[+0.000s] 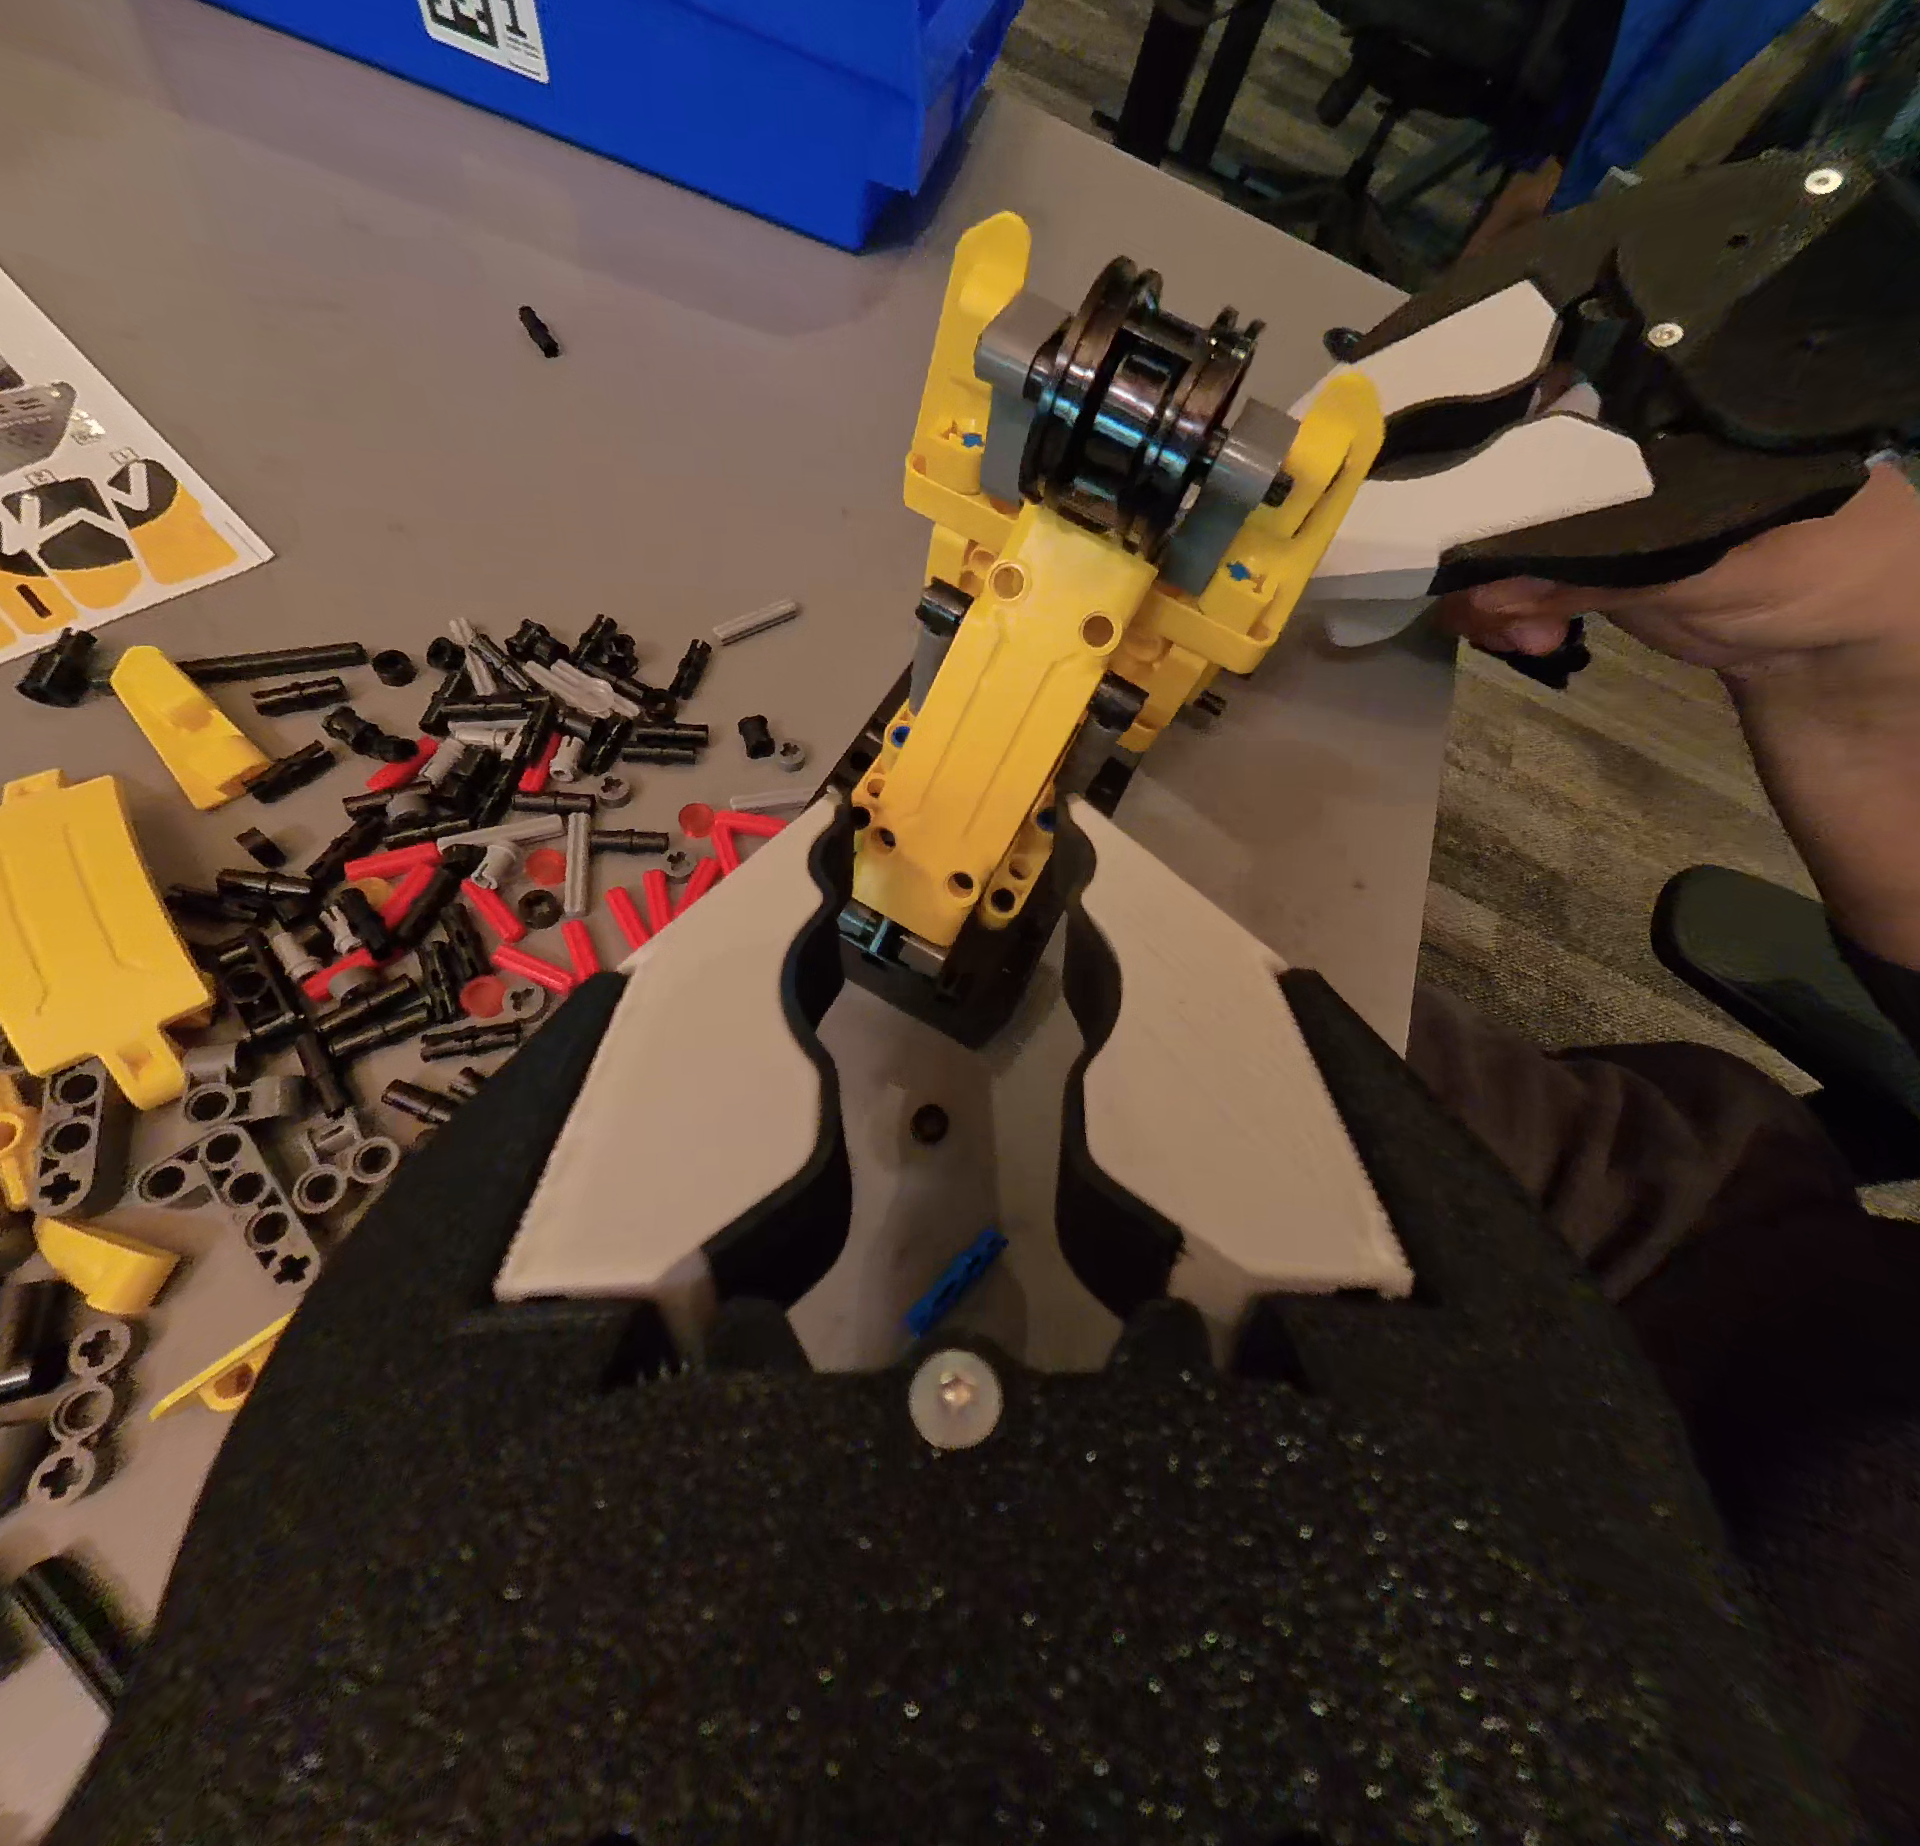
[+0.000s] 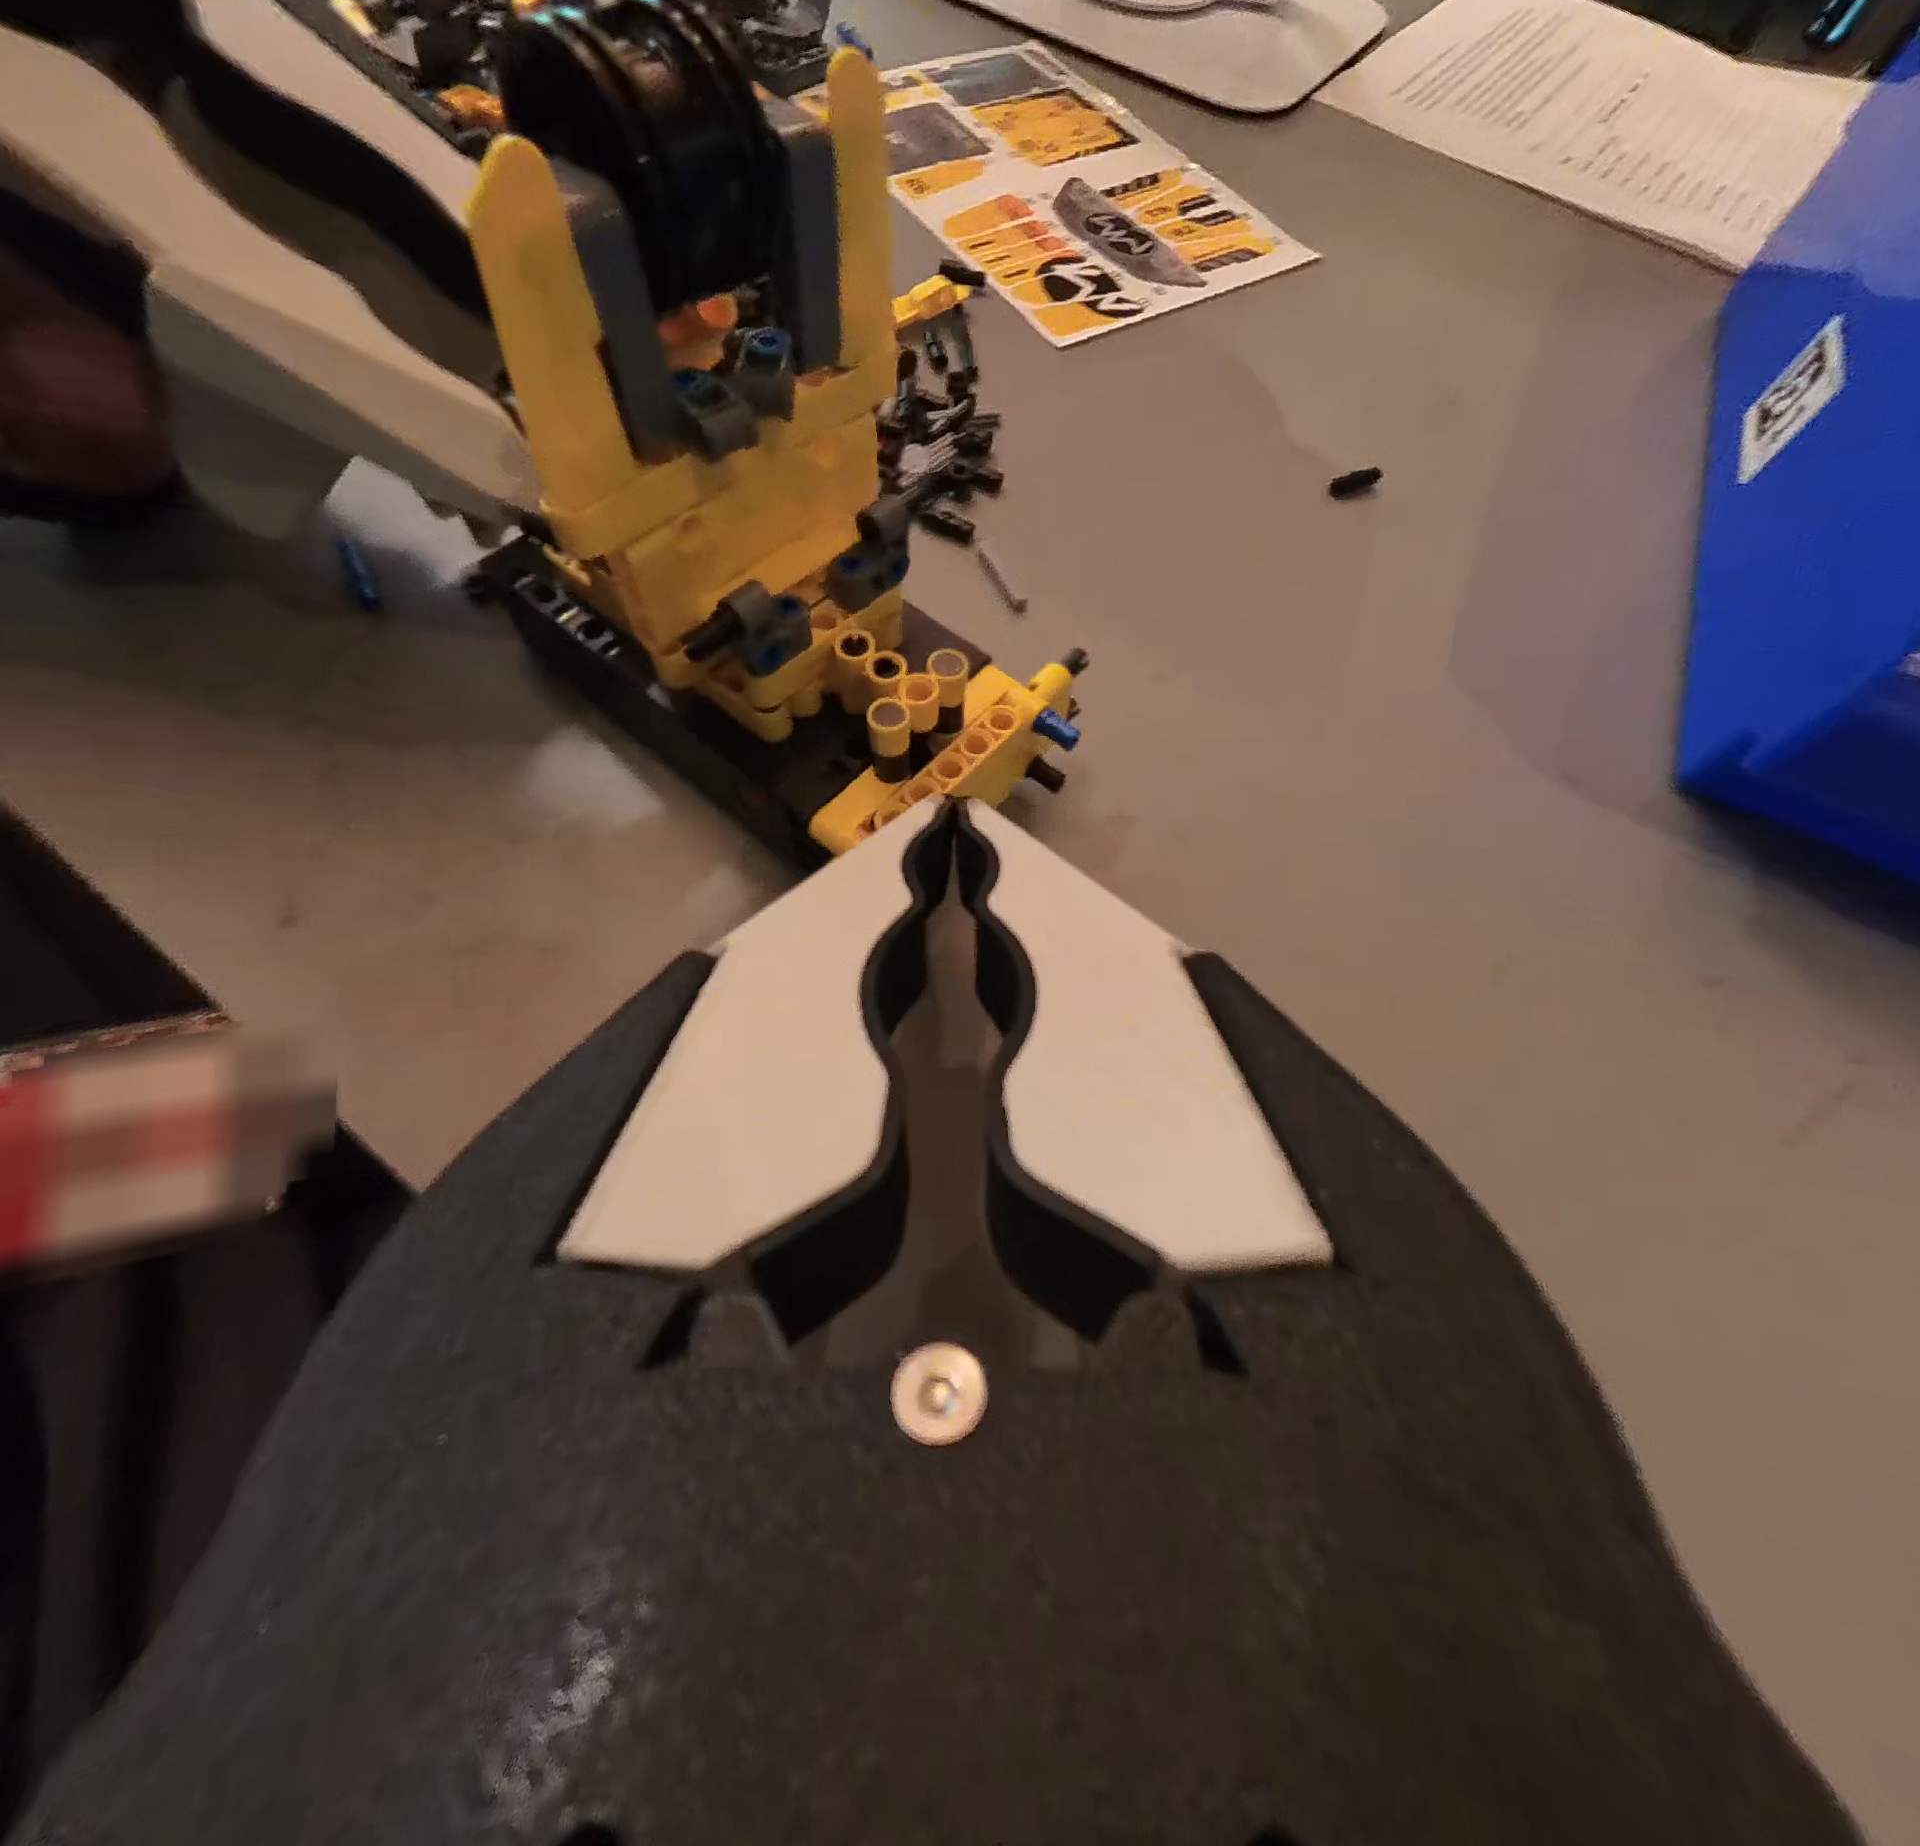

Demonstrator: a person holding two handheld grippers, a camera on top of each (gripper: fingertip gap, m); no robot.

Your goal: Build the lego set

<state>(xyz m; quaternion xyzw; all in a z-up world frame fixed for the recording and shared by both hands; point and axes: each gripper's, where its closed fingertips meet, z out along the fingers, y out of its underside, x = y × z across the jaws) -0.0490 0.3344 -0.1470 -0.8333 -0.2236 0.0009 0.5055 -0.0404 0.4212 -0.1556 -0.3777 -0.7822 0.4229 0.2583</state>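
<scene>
A yellow and black brick-built model (image 1: 1039, 674) stands on the grey table (image 1: 416, 394), with a black wheel (image 1: 1132, 414) between two yellow prongs at its far end. My left gripper (image 1: 951, 861) is shut on the model's near lower end, one finger on each side. In the right wrist view the model (image 2: 727, 508) is ahead, with the left gripper's fingers (image 2: 312, 342) reaching in from the left. My right gripper (image 2: 954, 809) is shut, its tips touching a yellow holed beam (image 2: 935, 768) at the model's base. Its fingers (image 1: 1507, 477) also show at the model's right side.
A pile of loose black, red and grey pins and beams (image 1: 468, 861) lies left of the model, with yellow panels (image 1: 83, 934). A blue bin (image 1: 675, 61) (image 2: 1829, 508), a sticker sheet (image 2: 1091, 217), a lone black pin (image 2: 1354, 482) and papers (image 2: 1590, 113) lie around. The table edge (image 1: 1434, 861) is close on the right. Tip to tip, the grippers are about 10 cm apart. The lone black pin (image 2: 1354, 482) is about equally far from each gripper, around 20 cm. Look for it in the left wrist view (image 1: 544, 331) too.
</scene>
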